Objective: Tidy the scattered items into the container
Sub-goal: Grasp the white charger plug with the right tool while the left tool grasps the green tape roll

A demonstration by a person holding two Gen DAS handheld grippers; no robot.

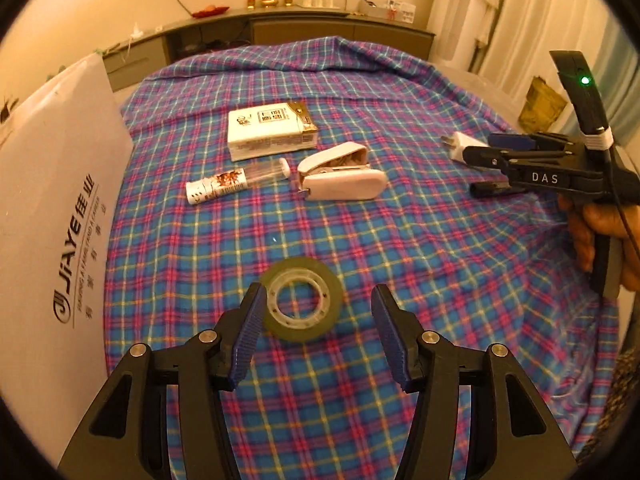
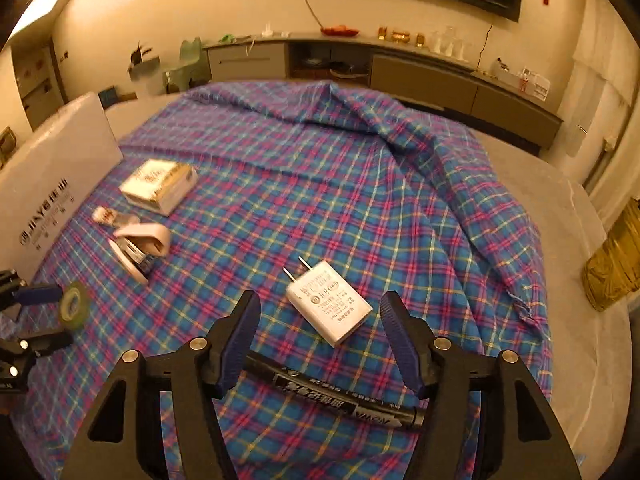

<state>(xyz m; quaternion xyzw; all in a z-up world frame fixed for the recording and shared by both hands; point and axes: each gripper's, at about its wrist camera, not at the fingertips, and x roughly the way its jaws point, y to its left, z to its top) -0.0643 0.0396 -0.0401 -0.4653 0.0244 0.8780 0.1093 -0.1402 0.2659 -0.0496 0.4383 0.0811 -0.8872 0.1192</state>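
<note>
My left gripper [image 1: 318, 300] is open, its fingers on either side of a clear tape roll [image 1: 301, 299] lying flat on the plaid cloth. My right gripper [image 2: 320, 312] is open just above a white plug adapter [image 2: 329, 302] and a black marker [image 2: 332, 394]. Farther off lie a white stapler [image 1: 342, 178], a small white tube [image 1: 236, 181] and a white-and-gold box [image 1: 270, 131]. The white cardboard container [image 1: 52, 216] stands at the left. The right gripper also shows in the left wrist view [image 1: 484, 150], and the tape in the right wrist view [image 2: 74, 304].
The plaid cloth [image 2: 320, 184] covers a grey table and is wrinkled at the far right. A low cabinet [image 2: 420, 76] with ornaments runs along the back wall. A gold bag [image 2: 614, 264] stands right of the table.
</note>
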